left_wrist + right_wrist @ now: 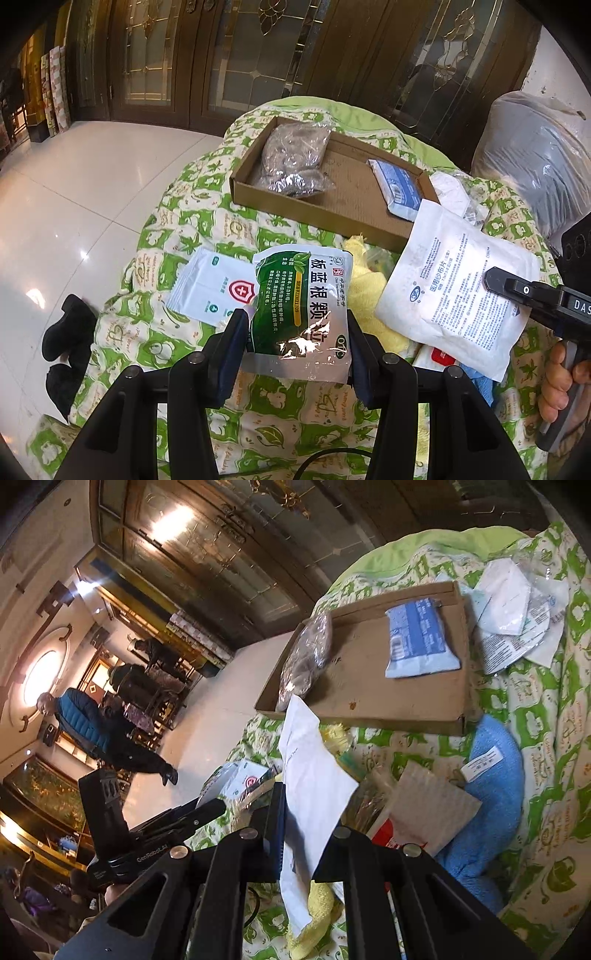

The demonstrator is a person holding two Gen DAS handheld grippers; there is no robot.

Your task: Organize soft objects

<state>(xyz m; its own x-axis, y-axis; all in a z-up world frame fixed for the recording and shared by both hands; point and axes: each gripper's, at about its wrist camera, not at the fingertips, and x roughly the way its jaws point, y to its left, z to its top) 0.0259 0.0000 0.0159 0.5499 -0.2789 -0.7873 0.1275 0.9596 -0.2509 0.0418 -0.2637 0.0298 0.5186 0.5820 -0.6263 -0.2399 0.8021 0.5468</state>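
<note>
Your left gripper [295,343] has its fingers clamped on the green granule packet [299,306], held upright just short of the cardboard tray [354,210]. Only your right wrist view shows the blue towel [491,786] right of your right gripper [306,834], tilted sideways, its fingers pinching the white gauze pouch [314,786], lifted above the quilt [177,206].

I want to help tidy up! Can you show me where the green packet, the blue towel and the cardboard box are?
green packet [299,306], left wrist view, on its printed front, between the left tool's fingers.
blue towel [495,786], right wrist view, on its fluffy middle, below the label.
cardboard box [373,690], right wrist view, on its bare floor.
</note>
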